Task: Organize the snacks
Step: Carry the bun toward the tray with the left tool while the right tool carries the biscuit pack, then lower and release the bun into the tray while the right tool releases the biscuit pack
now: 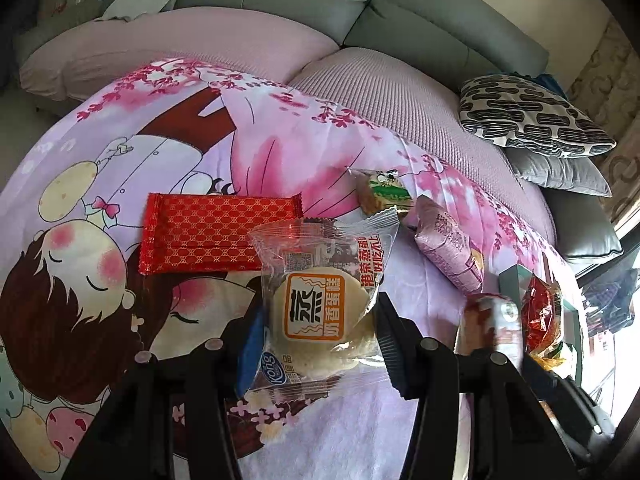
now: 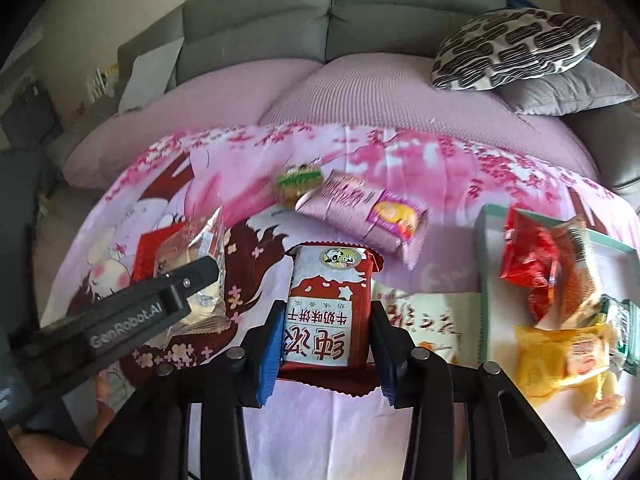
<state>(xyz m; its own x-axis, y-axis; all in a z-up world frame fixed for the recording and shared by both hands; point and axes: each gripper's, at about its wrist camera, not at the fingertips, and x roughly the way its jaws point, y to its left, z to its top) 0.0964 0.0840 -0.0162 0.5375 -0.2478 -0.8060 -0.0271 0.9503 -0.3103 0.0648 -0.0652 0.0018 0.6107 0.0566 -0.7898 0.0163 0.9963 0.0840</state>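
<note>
My left gripper [image 1: 320,344] is shut on a clear packet with a round steamed cake [image 1: 320,304], held just above the pink cartoon blanket [image 1: 120,184]. My right gripper [image 2: 326,344] is shut on a red-and-white milk biscuit packet [image 2: 326,312], its blue pads pressing both sides. The same packet shows blurred at the right of the left wrist view [image 1: 492,328]. A white tray with a green rim [image 2: 484,272] lies to the right and holds a red packet [image 2: 528,264] and a yellow packet [image 2: 560,360]. One left finger [image 2: 196,272] with the cake packet [image 2: 200,248] shows at the left.
On the blanket lie a red patterned wafer packet [image 1: 212,236], a small green-labelled snack [image 1: 384,194], a pink packet [image 1: 448,248] and a cream packet with red writing [image 2: 420,316] beside the tray. A grey sofa [image 1: 400,12] and patterned cushion [image 1: 532,116] stand behind.
</note>
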